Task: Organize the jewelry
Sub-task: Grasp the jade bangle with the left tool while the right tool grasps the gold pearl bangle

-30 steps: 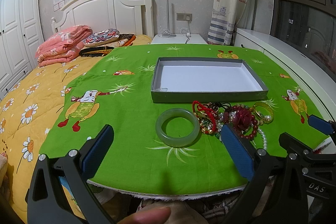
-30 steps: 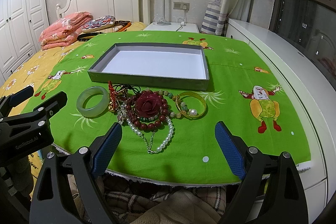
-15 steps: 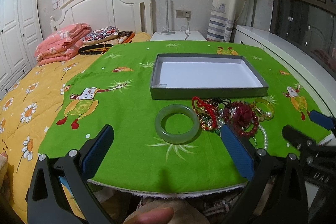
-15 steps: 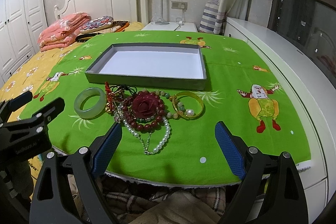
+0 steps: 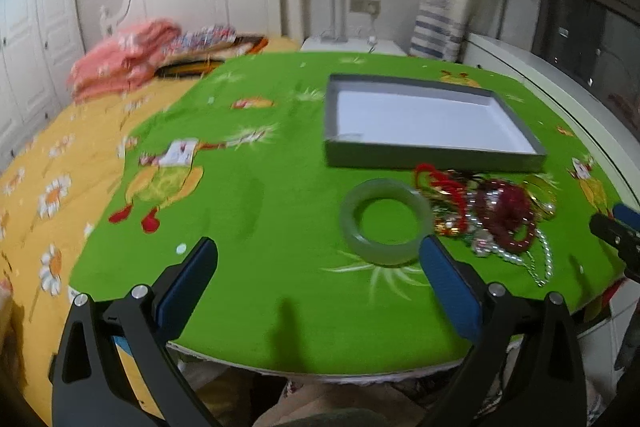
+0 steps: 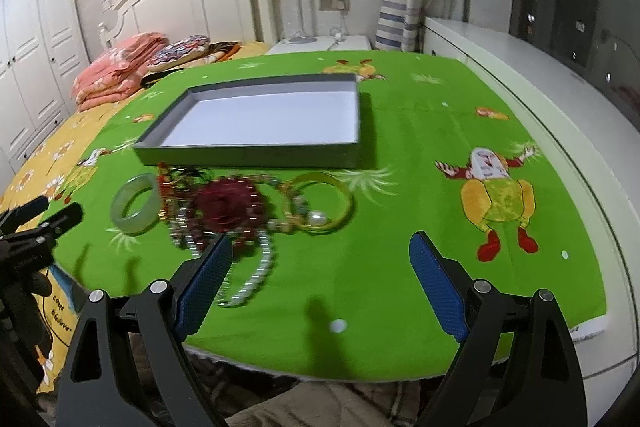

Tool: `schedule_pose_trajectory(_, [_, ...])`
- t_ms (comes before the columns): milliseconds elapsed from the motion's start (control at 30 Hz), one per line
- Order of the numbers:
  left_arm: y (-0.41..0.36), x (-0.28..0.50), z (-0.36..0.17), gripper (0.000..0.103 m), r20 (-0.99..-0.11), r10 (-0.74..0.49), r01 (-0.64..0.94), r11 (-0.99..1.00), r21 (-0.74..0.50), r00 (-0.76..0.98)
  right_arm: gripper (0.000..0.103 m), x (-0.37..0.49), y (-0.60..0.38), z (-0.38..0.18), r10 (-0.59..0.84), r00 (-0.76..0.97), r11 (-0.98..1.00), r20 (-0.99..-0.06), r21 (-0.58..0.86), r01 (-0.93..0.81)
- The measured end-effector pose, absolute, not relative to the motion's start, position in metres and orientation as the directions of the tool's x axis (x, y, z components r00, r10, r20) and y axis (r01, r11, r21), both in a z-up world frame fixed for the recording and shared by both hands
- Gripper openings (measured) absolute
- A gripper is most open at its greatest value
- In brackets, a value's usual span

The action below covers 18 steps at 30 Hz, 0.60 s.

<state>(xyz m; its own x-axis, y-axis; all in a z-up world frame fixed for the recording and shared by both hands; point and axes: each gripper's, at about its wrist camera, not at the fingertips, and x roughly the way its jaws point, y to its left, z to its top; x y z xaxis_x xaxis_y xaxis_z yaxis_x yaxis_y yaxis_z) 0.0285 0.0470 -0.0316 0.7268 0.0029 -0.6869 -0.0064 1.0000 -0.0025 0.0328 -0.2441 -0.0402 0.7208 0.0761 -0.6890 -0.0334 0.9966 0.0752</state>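
A shallow grey tray [image 5: 436,159] [image 6: 256,159] with a white floor lies on the green cloth. In front of it lie a pale green jade bangle [image 5: 350,231] [image 6: 120,215], a tangle of red cord, dark red beads with a rose [image 5: 508,211] [image 6: 228,207], a pearl strand [image 6: 256,275] and a gold bangle [image 6: 344,195]. My left gripper [image 5: 316,267] is open and empty, left of the jade bangle. My right gripper [image 6: 320,263] is open and empty, just in front of the gold bangle.
The green cartoon cloth [image 5: 248,211] covers a table whose front edge is just under both grippers. A bed with a yellow flowered sheet [image 5: 36,187] and pink blankets [image 5: 120,55] lies to the left. A white counter [image 6: 560,75] runs along the right.
Both views are now blurred by motion. The left view has swung left, so the jewelry sits further right. The right view has swung right and forward, so the jewelry sits further left and nearer.
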Motion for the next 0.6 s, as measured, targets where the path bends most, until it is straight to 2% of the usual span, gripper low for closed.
schedule_pose_trajectory(367, [0.056, 0.063, -0.067, 0.091, -0.800, -0.028, 0.002, 0.999, -0.033, 0.599, 0.084, 0.067, -0.253, -0.069, 0.083, 0.675, 0.997, -0.733, 0.060, -0.057])
schedule_pose_trajectory(500, [0.052, 0.063, -0.072, 0.090, -0.757, -0.036, 0.047, 0.999, -0.007, 0.653, 0.077, 0.080, -0.251, -0.080, 0.070, 0.647, 0.997, -0.759, 0.044, -0.056])
schedule_pose_trajectory(600, [0.040, 0.069, -0.077, 0.090, -0.788, -0.061, 0.133, 0.991, 0.027, 0.613, 0.077, 0.088, -0.252, -0.082, 0.110, 0.630, 0.994, -0.768, 0.085, -0.069])
